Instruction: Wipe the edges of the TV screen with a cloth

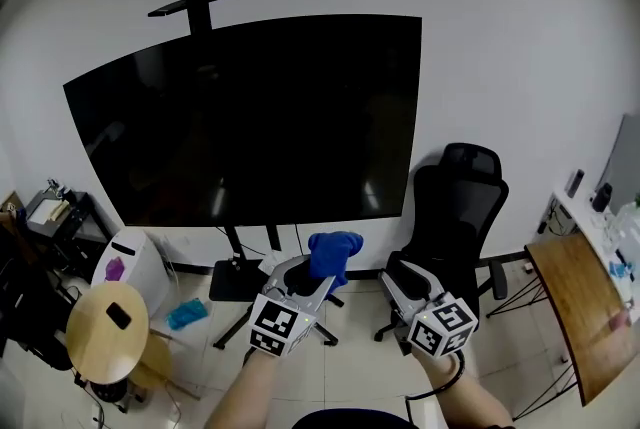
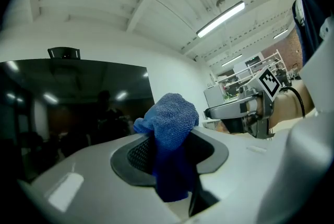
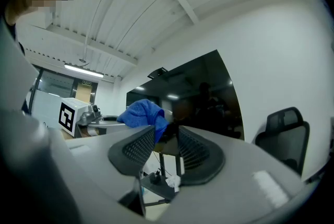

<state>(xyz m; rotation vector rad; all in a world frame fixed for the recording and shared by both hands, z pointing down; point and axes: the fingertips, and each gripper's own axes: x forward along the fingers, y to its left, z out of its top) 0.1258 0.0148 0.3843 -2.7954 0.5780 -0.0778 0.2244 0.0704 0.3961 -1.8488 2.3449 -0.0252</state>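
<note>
Nearest the camera, at the bottom centre of the head view, the left tongs were clenched on a blue cloth. The cloth bunched up above the pads and ran down in a darker fold between them. It sat just below the lower edge of the TV screen in the frame and was not touching it. To the right of it, the right tongs were released: a narrow gap showed between the jaws and nothing lay in it. The big dark screen filled the upper middle of the frame on a black stand against a white wall. A black office chair stood at the right. A second blue cloth lay on the floor at lower left, beside a small round desk.
</note>
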